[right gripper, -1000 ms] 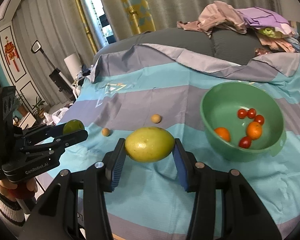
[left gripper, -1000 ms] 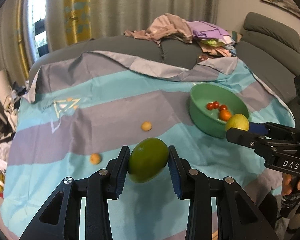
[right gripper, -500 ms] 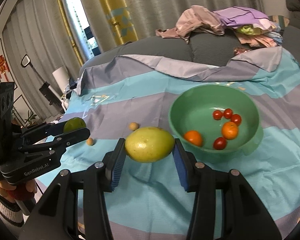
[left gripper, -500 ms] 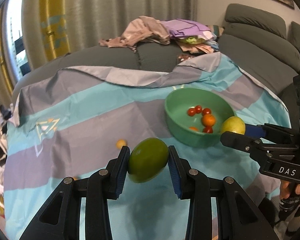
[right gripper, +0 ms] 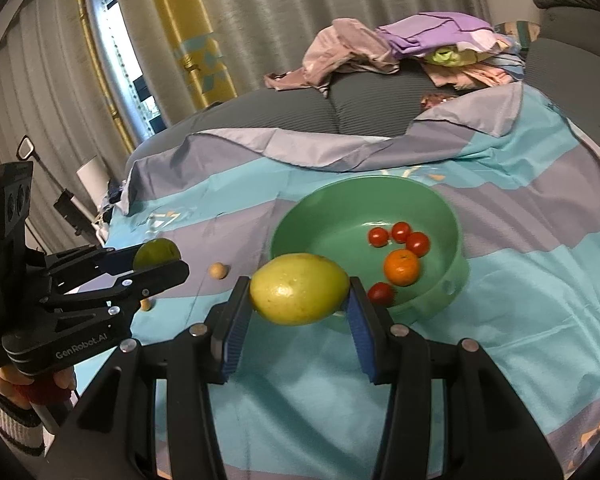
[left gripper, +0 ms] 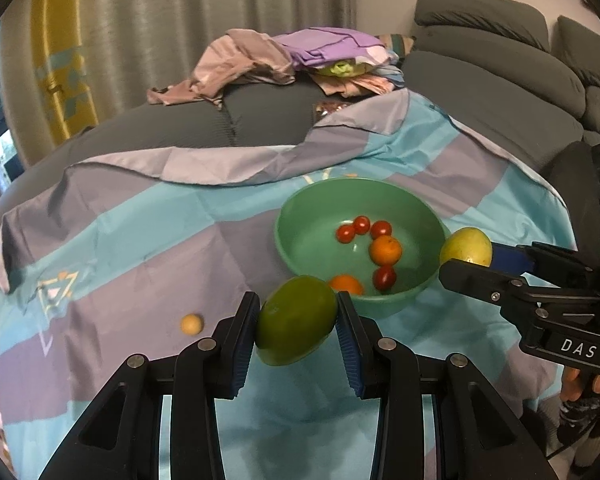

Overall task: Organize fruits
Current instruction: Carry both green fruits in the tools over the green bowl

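Both views have swung toward the green bowl (left gripper: pixel 300 240): it was at right of the left-wrist frame, now sits centre, larger. Left gripper (left gripper: pixel 298 326) still pinches the green fruit (left gripper: pixel 296 326) at lower centre; right gripper (right gripper: pixel 300 292) still clamps the yellow fruit (right gripper: pixel 300 288), overlapping the bowl's near rim. Small tan ball (left gripper: pixel 191 324) on the cloth (left gripper: pixel 140 240), lower left.

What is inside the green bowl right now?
The green bowl holds four cherry tomatoes and two oranges. The left gripper's green fruit partly hides the nearer orange; anything behind the near wall is hidden.
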The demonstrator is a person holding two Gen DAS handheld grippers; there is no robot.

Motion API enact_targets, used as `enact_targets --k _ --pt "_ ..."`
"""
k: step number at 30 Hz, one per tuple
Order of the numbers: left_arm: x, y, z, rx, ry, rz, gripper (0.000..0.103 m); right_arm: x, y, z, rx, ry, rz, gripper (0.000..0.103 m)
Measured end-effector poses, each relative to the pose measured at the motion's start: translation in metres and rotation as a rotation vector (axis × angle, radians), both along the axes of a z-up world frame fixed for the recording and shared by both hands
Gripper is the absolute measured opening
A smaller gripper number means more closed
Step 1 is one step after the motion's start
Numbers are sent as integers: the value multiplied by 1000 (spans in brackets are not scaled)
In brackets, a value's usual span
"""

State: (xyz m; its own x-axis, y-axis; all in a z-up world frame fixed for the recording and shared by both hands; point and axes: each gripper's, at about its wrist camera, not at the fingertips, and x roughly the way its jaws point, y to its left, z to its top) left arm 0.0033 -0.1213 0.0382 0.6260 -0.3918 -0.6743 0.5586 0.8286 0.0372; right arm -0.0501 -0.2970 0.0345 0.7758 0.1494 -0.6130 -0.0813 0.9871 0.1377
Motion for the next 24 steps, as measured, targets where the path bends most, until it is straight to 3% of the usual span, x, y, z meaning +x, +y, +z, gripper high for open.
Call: enact_targets --k 11,24 --pt "24 -33 -14 19 30 -53 39 14 -33 -10 3 15 -64 47" --pt "51 -66 -38 79 63 -86 39 44 -39 -23 -51 51 -49 47"
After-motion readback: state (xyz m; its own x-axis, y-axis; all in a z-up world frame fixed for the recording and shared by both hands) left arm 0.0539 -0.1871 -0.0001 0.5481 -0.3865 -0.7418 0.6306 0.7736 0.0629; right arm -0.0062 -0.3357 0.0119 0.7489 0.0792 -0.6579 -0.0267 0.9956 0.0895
